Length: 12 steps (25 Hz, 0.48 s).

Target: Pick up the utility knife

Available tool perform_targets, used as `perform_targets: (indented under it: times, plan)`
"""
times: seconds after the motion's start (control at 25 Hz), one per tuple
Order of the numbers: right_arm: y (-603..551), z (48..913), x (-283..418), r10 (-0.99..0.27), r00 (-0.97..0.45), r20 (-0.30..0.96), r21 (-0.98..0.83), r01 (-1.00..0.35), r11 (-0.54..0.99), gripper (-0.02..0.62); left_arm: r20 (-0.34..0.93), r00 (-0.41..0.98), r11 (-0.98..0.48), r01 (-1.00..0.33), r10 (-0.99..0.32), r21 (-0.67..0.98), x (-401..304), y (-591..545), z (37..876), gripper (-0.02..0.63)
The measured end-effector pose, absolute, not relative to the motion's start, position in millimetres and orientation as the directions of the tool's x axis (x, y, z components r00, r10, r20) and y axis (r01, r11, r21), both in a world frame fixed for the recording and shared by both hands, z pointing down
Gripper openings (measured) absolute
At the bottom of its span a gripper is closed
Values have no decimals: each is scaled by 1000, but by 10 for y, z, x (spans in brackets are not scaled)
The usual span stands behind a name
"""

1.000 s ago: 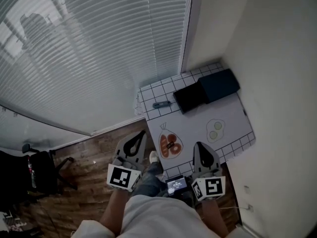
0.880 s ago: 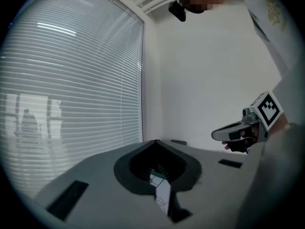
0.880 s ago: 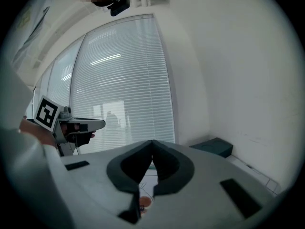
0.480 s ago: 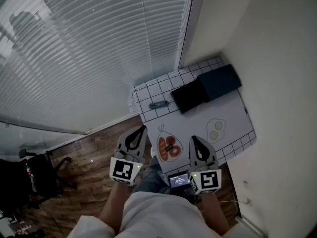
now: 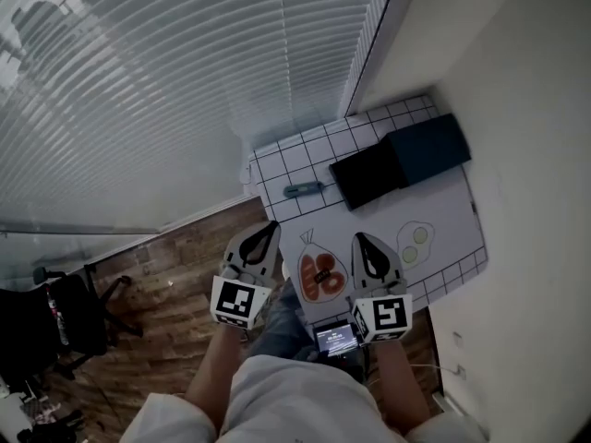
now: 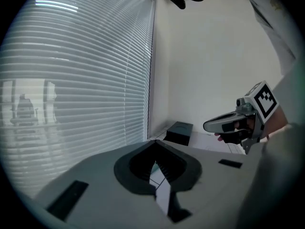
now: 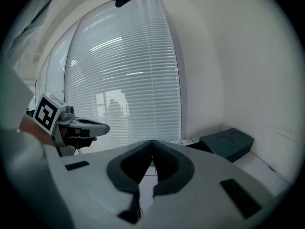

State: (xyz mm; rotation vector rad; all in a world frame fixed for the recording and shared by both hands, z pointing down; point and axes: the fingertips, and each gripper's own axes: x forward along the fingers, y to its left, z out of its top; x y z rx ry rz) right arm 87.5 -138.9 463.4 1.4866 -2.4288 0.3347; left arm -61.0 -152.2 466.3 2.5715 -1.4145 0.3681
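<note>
The utility knife (image 5: 302, 190), small and blue-grey, lies on the checked border of the white table mat (image 5: 388, 221), near the mat's far left corner. My left gripper (image 5: 269, 228) hangs shut and empty over the floor just left of the table's near edge. My right gripper (image 5: 358, 239) is also shut and empty, over the mat's near part beside a printed meat picture. Both are well short of the knife. In the left gripper view the jaws (image 6: 153, 142) meet at their tips; in the right gripper view the jaws (image 7: 152, 142) do the same.
A dark open box (image 5: 406, 160) sits at the mat's far side, its lid (image 5: 367, 175) lying flat beside it. Window blinds (image 5: 166, 81) run along the left, a white wall (image 5: 517, 109) on the right. Wooden floor (image 5: 175, 275) and a black chair (image 5: 46, 317) lie left.
Both grippers have come lower and forward toward the table, and closer together. The head view has shifted, so the table sits slightly farther right. Both jaws stayed shut.
</note>
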Motion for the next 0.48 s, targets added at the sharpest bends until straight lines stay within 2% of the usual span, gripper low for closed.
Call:
perform_targets:
  times: [0.48]
  plan:
    - [-1679,5061,752,-795,-456,399,-81,-881,465,6,394,546,-577,-816,-740,47,-529,-1847,5257,6]
